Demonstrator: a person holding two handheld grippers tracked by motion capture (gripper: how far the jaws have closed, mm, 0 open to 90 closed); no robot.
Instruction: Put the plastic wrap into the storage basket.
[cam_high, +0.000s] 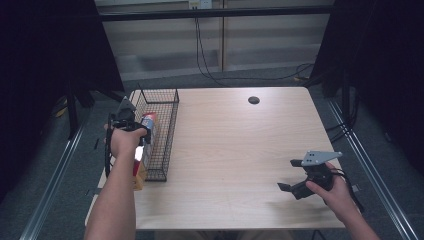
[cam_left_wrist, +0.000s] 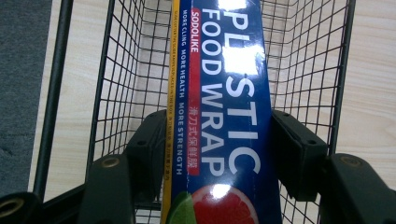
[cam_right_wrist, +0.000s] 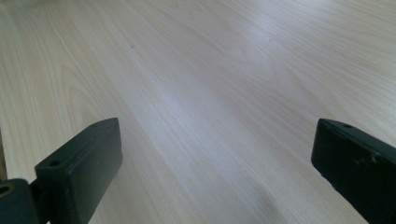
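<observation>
A long blue box of plastic food wrap (cam_left_wrist: 229, 93) with a grapefruit picture lies lengthwise in a black wire basket (cam_left_wrist: 303, 56). My left gripper (cam_left_wrist: 219, 140) is shut on it, one jaw pressing each long side. From above, the left gripper (cam_high: 126, 119) is at the basket (cam_high: 167, 125) on the table's left edge, with the box (cam_high: 146, 131) slanting down inside it. My right gripper (cam_high: 288, 175) hovers open near the table's front right. Between its jaws in the right gripper view (cam_right_wrist: 215, 158) there is bare wood.
The light wooden table (cam_high: 240, 150) has a small black round cable hole (cam_high: 254, 100) near its far edge. Dark curtains hang on both sides, and cables (cam_high: 210, 70) run across the floor behind the table.
</observation>
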